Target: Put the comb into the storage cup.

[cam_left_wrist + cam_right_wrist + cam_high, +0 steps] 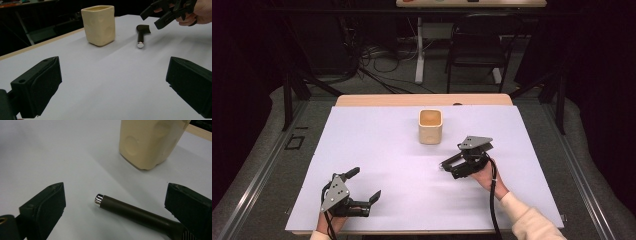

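Observation:
A cream, square-sided cup (430, 126) stands upright at the middle back of the white table cover (377, 150); it also appears in the left gripper view (100, 25) and the right gripper view (150, 142). A dark-handled tool with a chrome end cap (141, 35) lies flat on the cover to the right of the cup. My right gripper (450, 169) hovers open over it, and its jaws straddle the handle (130, 211) without touching; the gripper also shows from the left (162, 13). My left gripper (364, 184) is open near the front left, empty (112, 82).
A strip of bare wooden table edge (422, 100) runs behind the cover. Beyond it are a black chair (477, 45), a white desk leg (419, 50) and cables on the floor. Broad white surface lies between the two grippers.

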{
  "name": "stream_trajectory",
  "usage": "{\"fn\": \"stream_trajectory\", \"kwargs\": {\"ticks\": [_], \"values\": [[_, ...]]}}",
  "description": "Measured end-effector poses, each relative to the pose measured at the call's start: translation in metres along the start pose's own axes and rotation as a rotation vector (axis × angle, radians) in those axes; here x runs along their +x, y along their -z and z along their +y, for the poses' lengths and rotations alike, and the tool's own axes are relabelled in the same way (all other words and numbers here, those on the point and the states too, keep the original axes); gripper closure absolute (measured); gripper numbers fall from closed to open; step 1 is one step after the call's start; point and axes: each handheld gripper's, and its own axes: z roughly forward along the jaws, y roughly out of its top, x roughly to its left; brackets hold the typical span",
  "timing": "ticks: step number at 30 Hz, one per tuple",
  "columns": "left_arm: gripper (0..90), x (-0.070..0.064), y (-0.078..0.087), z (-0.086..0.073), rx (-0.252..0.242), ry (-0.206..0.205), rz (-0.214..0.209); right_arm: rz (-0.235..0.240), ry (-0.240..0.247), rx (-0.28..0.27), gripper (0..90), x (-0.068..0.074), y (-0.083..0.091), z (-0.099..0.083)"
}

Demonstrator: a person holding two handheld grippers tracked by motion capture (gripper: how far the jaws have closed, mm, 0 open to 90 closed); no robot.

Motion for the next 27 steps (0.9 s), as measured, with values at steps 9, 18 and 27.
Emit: {"fn": "stream_trajectory", "kwargs": {"ticks": [9,18,27], "values": [[0.2,0.0,0.0,0.0,0.0,0.0,0.001,-0.004,0.008,0.009,24.1,-0.001,-0.007,0.003],[0.2,0.0,0.0,0.0,0.002,-0.004,0.004,0.009,0.027,0.04,62.3,-0.001,-0.016,0.005],[0.2,0.0,0.0,0.0,0.014,-0.014,0.012,-0.014,0.062,0.064,90.0,0.003,-0.025,0.006]]}}
